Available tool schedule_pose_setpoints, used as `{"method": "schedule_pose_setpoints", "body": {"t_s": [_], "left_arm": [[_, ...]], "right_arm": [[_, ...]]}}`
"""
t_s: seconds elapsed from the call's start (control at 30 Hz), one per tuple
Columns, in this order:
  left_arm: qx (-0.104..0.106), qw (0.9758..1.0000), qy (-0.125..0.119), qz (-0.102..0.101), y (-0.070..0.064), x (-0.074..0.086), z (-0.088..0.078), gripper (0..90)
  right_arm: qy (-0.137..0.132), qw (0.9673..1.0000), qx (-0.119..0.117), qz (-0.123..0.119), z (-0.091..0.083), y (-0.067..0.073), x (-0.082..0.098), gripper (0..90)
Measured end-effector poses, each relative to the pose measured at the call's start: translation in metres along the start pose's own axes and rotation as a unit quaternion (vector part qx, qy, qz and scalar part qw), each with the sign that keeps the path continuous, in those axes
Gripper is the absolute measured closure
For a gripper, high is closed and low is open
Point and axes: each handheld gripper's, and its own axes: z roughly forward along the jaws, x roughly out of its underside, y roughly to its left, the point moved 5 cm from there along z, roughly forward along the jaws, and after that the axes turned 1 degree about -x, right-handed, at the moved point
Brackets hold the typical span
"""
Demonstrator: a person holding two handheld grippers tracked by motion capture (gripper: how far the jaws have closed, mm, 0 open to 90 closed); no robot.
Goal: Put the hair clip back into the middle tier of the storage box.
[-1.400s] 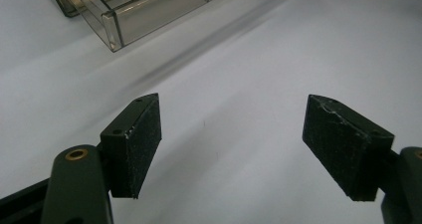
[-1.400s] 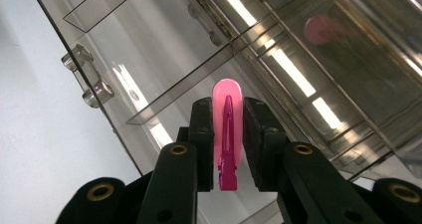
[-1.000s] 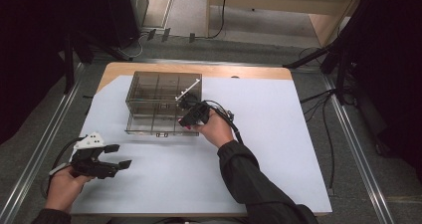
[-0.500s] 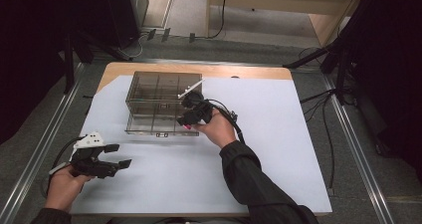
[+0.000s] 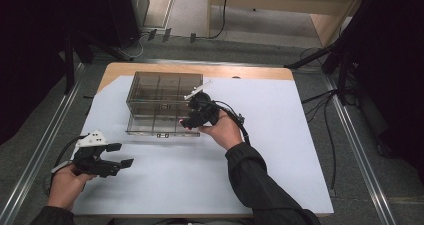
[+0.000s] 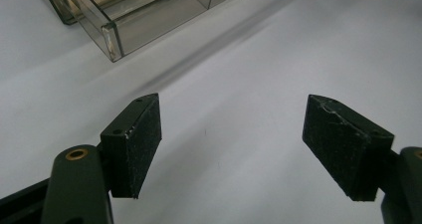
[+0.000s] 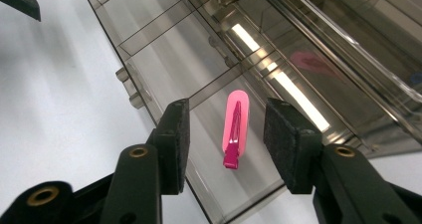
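Note:
A smoky clear compartment box (image 5: pixel 162 102) stands on the white sheet at the back left. My right gripper (image 5: pixel 191 119) hovers over its front right corner and points down into it. In the right gripper view a pink hair clip (image 7: pixel 235 127) lies flat on the floor of one compartment of the box (image 7: pixel 164 59). It lies between the pads of the right gripper (image 7: pixel 226 144), which do not touch it. Those jaws have just been opening. My left gripper (image 5: pixel 120 155) rests near the front left of the sheet, open and with nothing in it (image 6: pixel 231 144).
The white sheet (image 5: pixel 280 150) covers most of the wooden table (image 5: pixel 250 72). A corner of the box (image 6: pixel 112 32) shows ahead of the left gripper. Metal rails run along both sides of the table, with cables on the floor at the right.
The right gripper has shifted slightly over the box's front right corner. The left hand and its gripper have stayed where they were.

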Motion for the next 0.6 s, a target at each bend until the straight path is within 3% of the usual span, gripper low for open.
{"method": "schedule_pose_setpoints", "body": {"t_s": [0.2,0.3,0.6], "left_arm": [[0.003,1.0,0.001,0.004,0.0,-0.005,0.006,24.2],[0.005,1.0,0.004,0.005,-0.001,-0.006,0.008,24.3],[0.011,0.9999,0.007,0.009,0.0,-0.01,0.012,24.3]], "right_arm": [[-0.014,0.9999,0.0,0.004,-0.01,-0.005,0.005,49.2],[-0.021,0.9997,0.012,0.004,-0.016,-0.007,0.008,48.1],[-0.039,0.9991,0.008,0.012,-0.03,-0.013,0.017,39.7]]}}
